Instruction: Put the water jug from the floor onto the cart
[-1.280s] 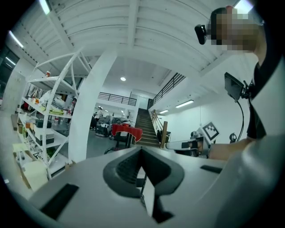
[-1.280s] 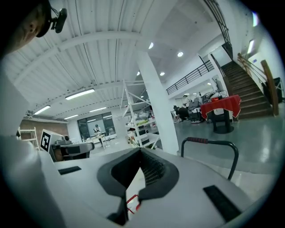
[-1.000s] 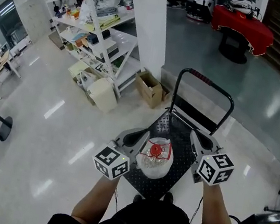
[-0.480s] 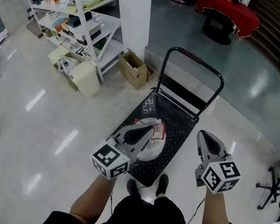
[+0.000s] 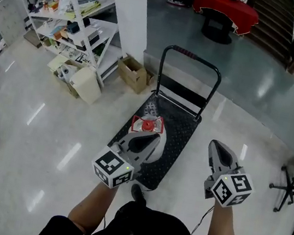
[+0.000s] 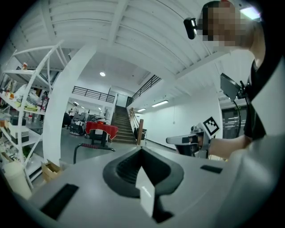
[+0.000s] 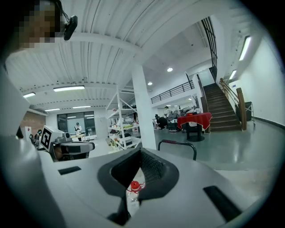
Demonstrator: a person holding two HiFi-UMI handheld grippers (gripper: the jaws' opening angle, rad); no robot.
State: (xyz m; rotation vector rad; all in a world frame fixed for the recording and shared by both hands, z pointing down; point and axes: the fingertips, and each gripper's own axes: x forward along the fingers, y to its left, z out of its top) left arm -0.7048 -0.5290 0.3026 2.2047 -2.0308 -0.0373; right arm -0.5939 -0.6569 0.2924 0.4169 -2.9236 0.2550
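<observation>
Beneath left tool (image 5: 150,138), water jug (image 5: 147,124) part-hidden

No legible text, brand, number or sign anywhere.

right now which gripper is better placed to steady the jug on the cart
Left, probably. In the head view the left gripper hangs right by the water jug on the cart, while the right gripper is past the cart's edge over floor. Both are shut, empty.
</observation>
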